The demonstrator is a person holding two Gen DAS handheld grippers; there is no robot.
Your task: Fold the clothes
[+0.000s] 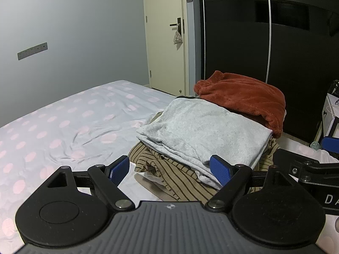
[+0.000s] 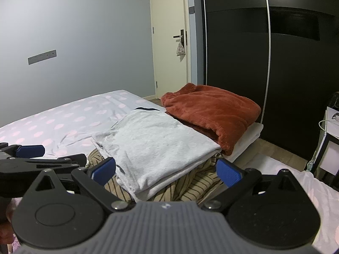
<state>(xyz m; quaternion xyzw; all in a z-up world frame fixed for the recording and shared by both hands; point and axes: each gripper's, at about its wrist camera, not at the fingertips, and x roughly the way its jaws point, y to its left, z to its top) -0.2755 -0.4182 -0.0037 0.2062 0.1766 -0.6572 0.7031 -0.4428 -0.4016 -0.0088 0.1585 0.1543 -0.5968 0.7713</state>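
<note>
A folded light grey garment (image 1: 201,131) (image 2: 156,144) lies on top of a crumpled tan striped garment (image 1: 169,173) (image 2: 190,184) on the bed. Behind them a folded rust-red fleece (image 1: 243,97) (image 2: 211,112) rests on a white folded item (image 2: 250,137). My left gripper (image 1: 169,169) is open, its blue pads on either side of the near edge of the pile, with nothing held. My right gripper (image 2: 167,172) is also open, straddling the near corner of the grey garment. In the right wrist view the left gripper's blue finger (image 2: 29,150) shows at the left edge.
The bed sheet (image 1: 63,127) with pink dots stretches to the left. A dark wardrobe (image 1: 275,42) stands behind the pile, and a cream door (image 1: 167,42) is beside it. A white box (image 1: 332,114) stands at the right edge.
</note>
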